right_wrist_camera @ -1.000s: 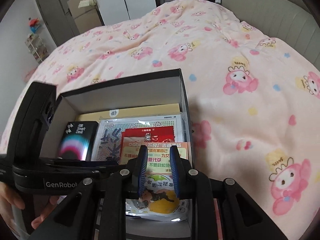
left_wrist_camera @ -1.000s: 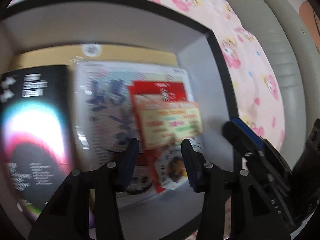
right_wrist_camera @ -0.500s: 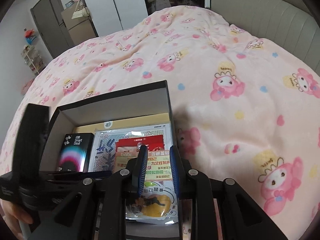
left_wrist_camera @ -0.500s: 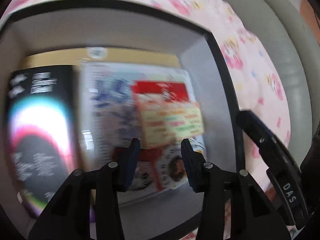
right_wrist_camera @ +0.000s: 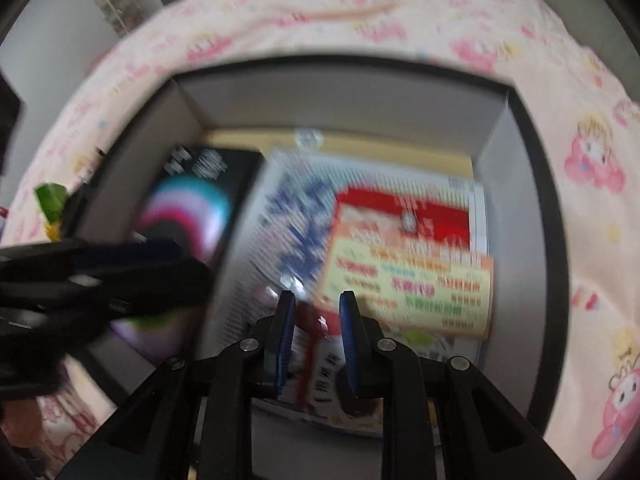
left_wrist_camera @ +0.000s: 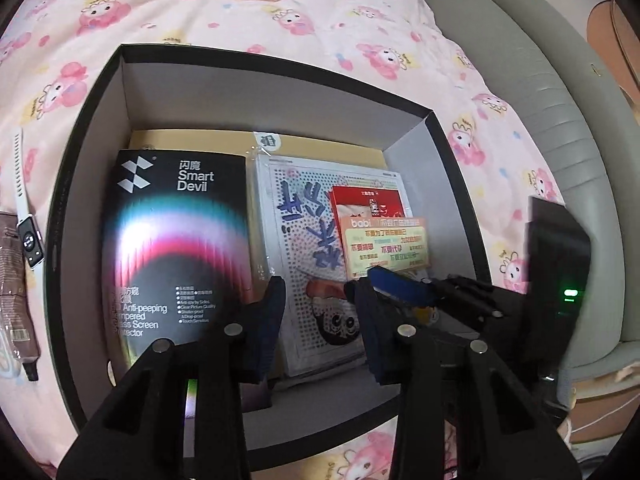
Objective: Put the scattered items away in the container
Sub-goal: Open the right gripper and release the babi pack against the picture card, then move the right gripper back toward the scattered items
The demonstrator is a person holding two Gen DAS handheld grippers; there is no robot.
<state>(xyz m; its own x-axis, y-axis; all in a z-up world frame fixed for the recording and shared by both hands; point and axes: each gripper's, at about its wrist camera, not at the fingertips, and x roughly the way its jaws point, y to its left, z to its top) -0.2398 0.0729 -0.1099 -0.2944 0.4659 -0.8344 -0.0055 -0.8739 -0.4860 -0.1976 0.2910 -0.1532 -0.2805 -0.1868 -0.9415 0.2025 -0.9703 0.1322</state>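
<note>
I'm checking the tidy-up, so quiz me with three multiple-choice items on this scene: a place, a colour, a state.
1. Where does the white smartwatch lie?
A. inside the box
B. on the bedspread beside the box
C. on the grey cushion

2. What colour is the packet partly under the orange card?
A. red
B. green
C. blue

3. How is the box?
A. shut with a lid
B. tipped on its side
C. open at the top

Answers:
1 B: the smartwatch rests on the bedspread, outside the box.
2 A: the packet shows red above the orange card.
3 C: the contents show from above and no lid covers them.
</note>
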